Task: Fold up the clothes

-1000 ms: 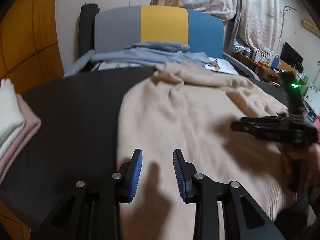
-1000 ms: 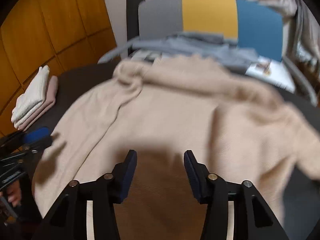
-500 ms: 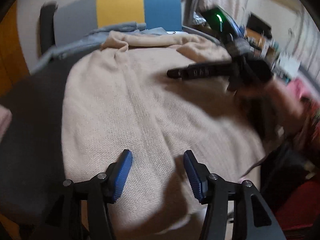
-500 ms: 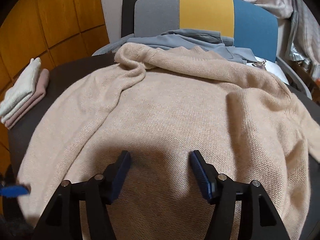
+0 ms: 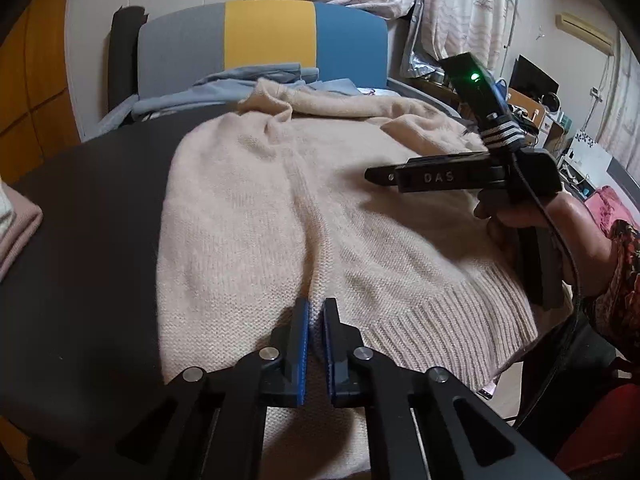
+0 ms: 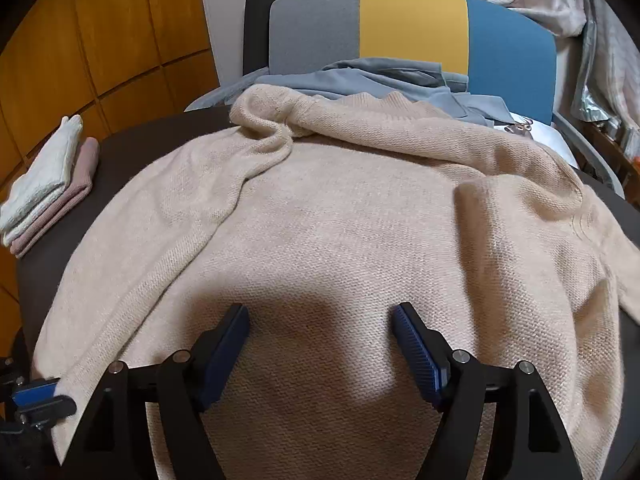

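Left gripper (image 5: 315, 312) now pinched on a fold of the beige sweater (image 5: 248, 216) near its ribbed hem (image 5: 444, 320), jaws apart a moment ago. Right gripper (image 6: 320, 316) above sweater, jaws opening, nothing between. Bare dark surface (image 5: 96, 216) left; folded stack (image 6: 48, 188) at edge.

Beige knit sweater (image 6: 340, 240) (ribbed hem) on dark table (image 5: 92, 216); chair (image 6: 412, 28) grey, yellow, blue.

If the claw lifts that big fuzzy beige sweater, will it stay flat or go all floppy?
Probably floppy: the beige sweater already lies in soft folds and wrinkles. It likely won't slip, since the left claw is shut, pinching a ridge of its nubbly knit. Lifted there alone, the rest would likely sag and drag across the table.
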`<state>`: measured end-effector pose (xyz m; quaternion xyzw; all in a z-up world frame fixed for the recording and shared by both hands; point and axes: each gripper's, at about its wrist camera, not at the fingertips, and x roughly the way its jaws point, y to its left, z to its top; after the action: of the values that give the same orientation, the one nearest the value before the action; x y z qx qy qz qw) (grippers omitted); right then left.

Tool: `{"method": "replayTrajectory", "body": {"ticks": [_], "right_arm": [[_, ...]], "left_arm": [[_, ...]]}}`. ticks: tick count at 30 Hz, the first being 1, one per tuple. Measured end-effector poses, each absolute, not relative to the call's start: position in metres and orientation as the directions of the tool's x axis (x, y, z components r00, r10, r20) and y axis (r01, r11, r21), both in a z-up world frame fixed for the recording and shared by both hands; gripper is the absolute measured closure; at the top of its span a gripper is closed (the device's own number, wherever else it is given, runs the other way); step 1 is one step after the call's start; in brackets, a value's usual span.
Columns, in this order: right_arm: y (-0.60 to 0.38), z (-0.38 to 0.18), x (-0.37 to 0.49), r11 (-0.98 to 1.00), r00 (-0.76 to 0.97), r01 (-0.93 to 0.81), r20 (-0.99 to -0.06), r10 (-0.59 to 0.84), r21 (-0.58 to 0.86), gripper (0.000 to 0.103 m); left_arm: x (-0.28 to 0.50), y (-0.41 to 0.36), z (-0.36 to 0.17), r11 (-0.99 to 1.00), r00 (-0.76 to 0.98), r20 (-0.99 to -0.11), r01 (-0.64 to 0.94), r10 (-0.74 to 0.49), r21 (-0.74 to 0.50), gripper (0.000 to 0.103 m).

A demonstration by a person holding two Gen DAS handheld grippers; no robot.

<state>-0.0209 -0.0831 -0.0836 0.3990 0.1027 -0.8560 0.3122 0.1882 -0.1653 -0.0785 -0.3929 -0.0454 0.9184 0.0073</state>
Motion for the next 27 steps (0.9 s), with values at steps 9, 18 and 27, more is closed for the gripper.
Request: {"method": "replayTrajectory", "body": {"ticks": [9, 18, 27], "right_arm": [[-0.084, -0.084, -0.021, -0.779, -0.479, 0.622, -0.748, -0.46, 0.082, 0.023], [-0.086, -0.086, -0.022, -0.768, -0.465, 0.634, -0.751, -0.469, 0.087, 0.016], [-0.085, -0.086, -0.023, -0.766, -0.461, 0.635, -0.75, -0.474, 0.094, 0.015]], "left_arm": [[0.181, -0.219, -0.023, -0.986, -0.757, -0.653, 0.121, -0.015, -0.118, 0.098], [0.151, -0.317, 0.043, -0.959, -0.756, -0.618, 0.283, -0.214, -0.014, 0.098], [0.098, -0.403, 0.049, -0.88, -0.628, -0.691, 0.475, -0.357, 0.022, 0.098]]}}
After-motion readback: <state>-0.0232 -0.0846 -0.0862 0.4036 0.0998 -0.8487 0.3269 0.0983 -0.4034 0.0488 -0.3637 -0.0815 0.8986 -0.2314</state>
